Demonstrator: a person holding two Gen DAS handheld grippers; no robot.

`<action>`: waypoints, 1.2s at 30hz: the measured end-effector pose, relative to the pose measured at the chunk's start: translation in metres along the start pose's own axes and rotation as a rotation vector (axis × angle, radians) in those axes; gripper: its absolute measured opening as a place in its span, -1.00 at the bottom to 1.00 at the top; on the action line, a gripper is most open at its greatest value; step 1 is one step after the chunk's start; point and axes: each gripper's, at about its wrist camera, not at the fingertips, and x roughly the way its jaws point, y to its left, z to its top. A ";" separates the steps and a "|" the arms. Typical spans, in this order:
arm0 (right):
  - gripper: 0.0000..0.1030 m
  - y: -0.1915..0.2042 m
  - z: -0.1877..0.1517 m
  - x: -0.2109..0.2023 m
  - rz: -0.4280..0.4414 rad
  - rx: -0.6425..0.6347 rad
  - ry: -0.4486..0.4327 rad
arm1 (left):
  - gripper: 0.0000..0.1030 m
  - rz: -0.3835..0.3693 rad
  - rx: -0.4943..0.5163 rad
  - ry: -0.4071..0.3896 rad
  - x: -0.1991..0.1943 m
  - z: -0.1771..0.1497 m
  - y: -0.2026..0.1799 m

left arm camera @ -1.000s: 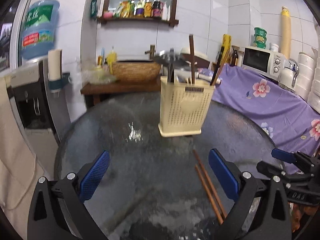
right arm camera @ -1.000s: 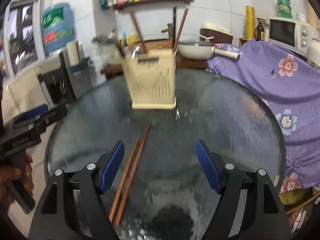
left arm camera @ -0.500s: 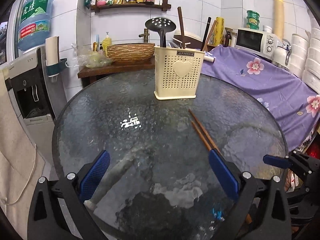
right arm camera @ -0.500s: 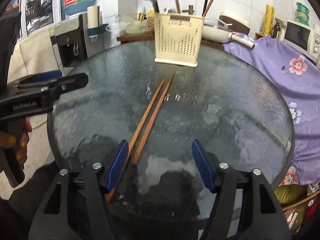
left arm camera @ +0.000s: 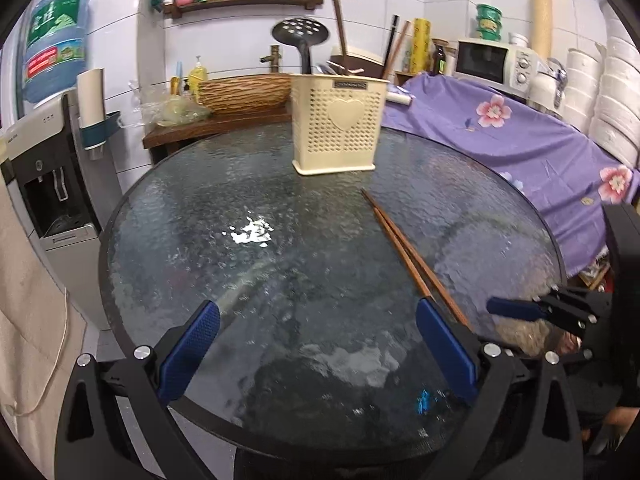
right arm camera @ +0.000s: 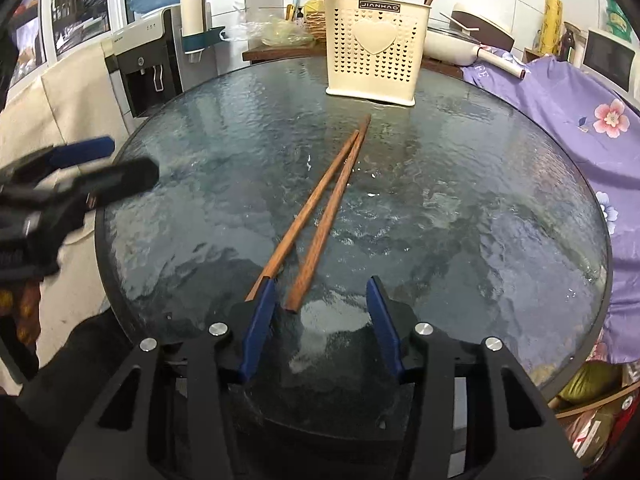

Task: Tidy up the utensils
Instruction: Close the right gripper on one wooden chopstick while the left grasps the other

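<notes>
Right wrist: brown wooden chopsticks (right arm camera: 320,208).

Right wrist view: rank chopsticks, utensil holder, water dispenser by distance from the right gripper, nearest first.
From the right gripper:
1. Chopsticks: near ends at the fingertips, one between the jaws, on the glass table.
2. Utensil holder: far side of table, centre.
3. Water dispenser: beyond the table, upper left.

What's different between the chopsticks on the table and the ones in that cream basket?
The chopsticks on the table lie flat on the glass, side by side as a pair; the chopsticks in the cream basket stand tilted and apart. The table pair shows full length; the basket hides the others' lower ends. Both sets look like brown wood.
</notes>
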 end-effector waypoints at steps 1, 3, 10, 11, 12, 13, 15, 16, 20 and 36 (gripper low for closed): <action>-0.16 0.000 0.002 0.001 -0.001 0.001 -0.001 | 0.85 -0.006 0.005 0.006 0.000 -0.001 -0.002; -0.27 0.000 0.003 0.001 -0.004 0.002 -0.009 | 0.83 -0.024 0.012 0.017 0.000 -0.005 -0.006; -0.67 -0.008 0.002 0.000 -0.019 0.005 -0.022 | 0.74 -0.074 0.054 0.048 0.000 -0.014 -0.023; -0.74 -0.009 0.002 0.000 -0.027 0.004 -0.021 | 0.73 -0.088 0.063 0.052 -0.001 -0.014 -0.028; -0.74 -0.010 0.001 -0.001 -0.030 0.002 -0.022 | 0.73 -0.095 0.070 0.054 -0.001 -0.015 -0.031; -0.74 -0.012 0.001 -0.001 -0.032 0.004 -0.023 | 0.72 -0.106 0.080 0.057 -0.002 -0.015 -0.035; -0.83 -0.017 0.000 -0.003 -0.042 0.019 -0.025 | 0.72 -0.122 0.099 0.069 -0.002 -0.016 -0.045; -0.84 -0.019 -0.001 -0.003 -0.042 0.021 -0.026 | 0.72 -0.128 0.109 0.075 -0.002 -0.016 -0.050; -0.85 -0.023 -0.002 -0.004 -0.053 0.027 -0.026 | 0.61 -0.153 0.169 0.099 0.001 -0.017 -0.071; -0.85 -0.043 -0.009 -0.008 -0.080 0.070 -0.040 | 0.20 -0.143 0.200 0.182 0.023 -0.041 -0.092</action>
